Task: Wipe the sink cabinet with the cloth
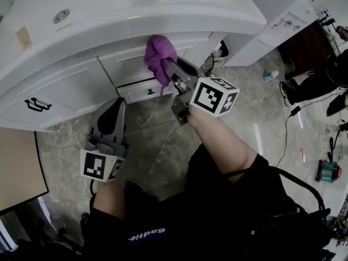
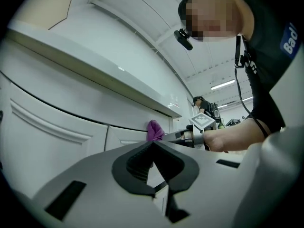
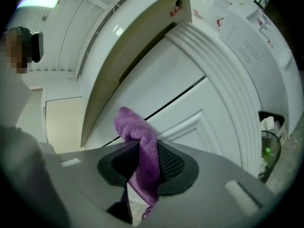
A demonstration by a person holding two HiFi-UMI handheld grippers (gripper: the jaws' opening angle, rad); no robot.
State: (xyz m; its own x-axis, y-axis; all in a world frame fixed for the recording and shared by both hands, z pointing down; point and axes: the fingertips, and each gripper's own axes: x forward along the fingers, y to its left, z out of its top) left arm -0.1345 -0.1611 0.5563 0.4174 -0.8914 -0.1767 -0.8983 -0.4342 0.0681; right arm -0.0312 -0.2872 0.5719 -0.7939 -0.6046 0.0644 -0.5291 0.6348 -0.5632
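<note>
The white sink cabinet (image 1: 70, 86) curves across the top of the head view, with a drawer front (image 1: 142, 90) under its counter. A purple cloth (image 1: 158, 56) is pressed against the upper drawer front, pinched in my right gripper (image 1: 169, 69). In the right gripper view the cloth (image 3: 141, 151) stands up between the shut jaws, against the cabinet panel (image 3: 190, 103). My left gripper (image 1: 110, 118) hangs lower left over the floor, shut and holding nothing, pointing at the cabinet (image 2: 57, 122). From it I see the cloth (image 2: 154, 130) far off.
A black handle (image 1: 37, 105) sits on the left cabinet door. A marble floor (image 1: 157, 145) lies below. A white unit (image 1: 272, 20) stands at the right, with cables and small items (image 1: 327, 170) on the floor. A bin (image 3: 268, 146) is beside the cabinet.
</note>
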